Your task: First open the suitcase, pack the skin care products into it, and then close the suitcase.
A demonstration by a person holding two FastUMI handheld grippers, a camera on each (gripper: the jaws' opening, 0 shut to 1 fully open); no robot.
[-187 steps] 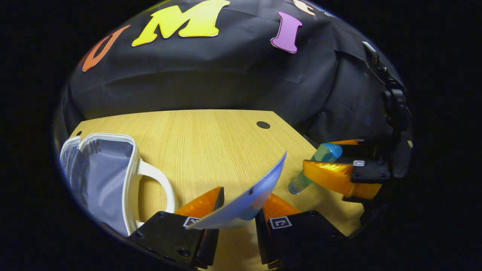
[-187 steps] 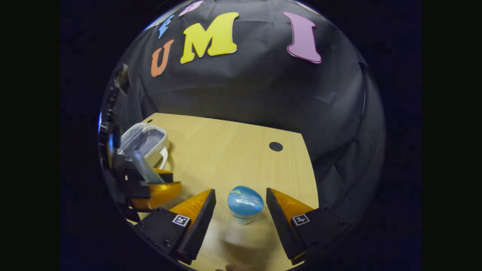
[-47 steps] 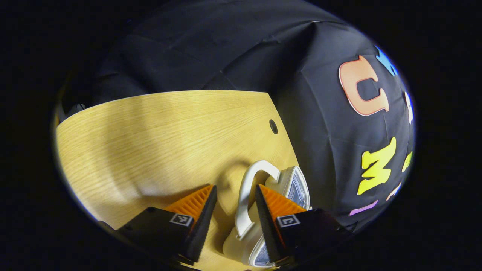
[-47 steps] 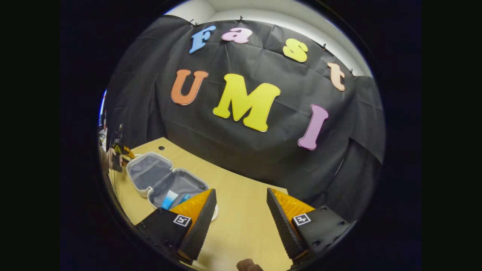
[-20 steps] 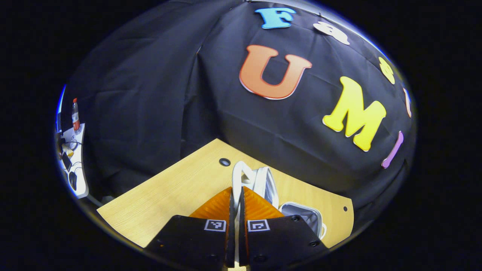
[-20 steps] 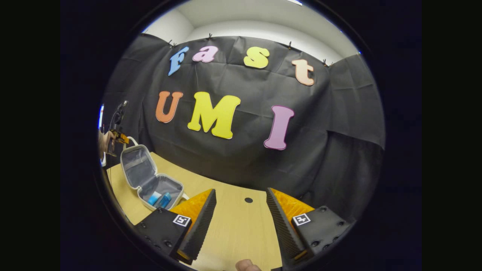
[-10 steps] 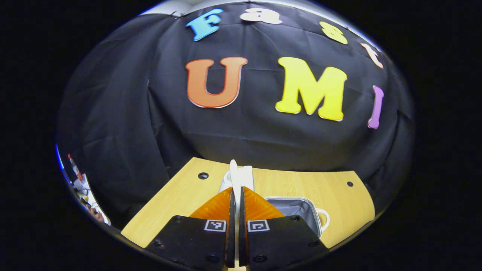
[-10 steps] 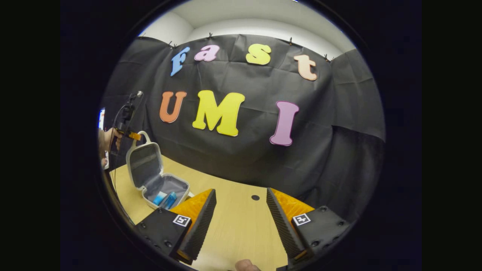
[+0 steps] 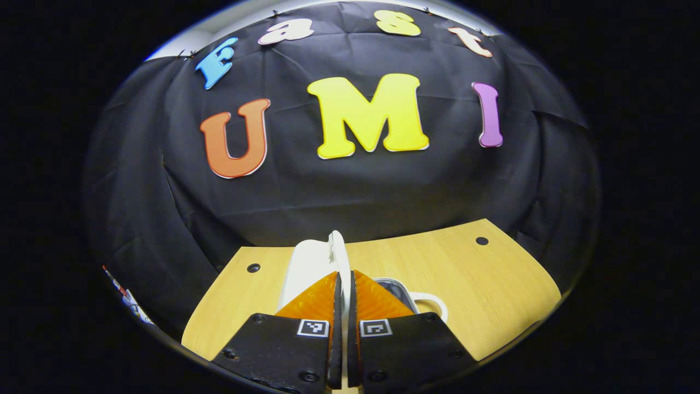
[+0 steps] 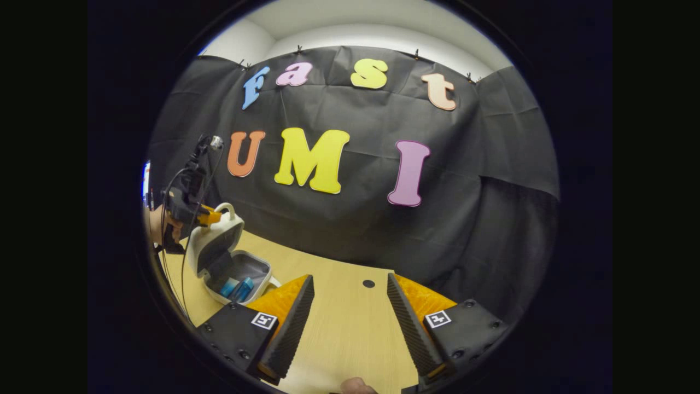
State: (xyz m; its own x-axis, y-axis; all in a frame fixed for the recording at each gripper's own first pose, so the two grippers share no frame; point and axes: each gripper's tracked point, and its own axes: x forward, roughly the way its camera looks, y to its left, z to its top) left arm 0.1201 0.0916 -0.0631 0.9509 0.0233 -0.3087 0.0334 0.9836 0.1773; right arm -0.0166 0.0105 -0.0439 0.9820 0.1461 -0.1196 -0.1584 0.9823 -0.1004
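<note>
Black cloth backs a wooden tabletop [image 9: 492, 284]. Left gripper view: the left gripper [image 9: 343, 284] is clamped tight on the white handle [image 9: 338, 253] of the suitcase lid [image 9: 303, 268], tilted over the base; swing it down in an even arc, keeping the rims aligned. Right gripper view: the right gripper [image 10: 345, 295] is wide apart and empty; at far left the suitcase [image 10: 232, 268] holds blue skin care products [image 10: 236, 288]. Half a second earlier the lid stood more upright.
</note>
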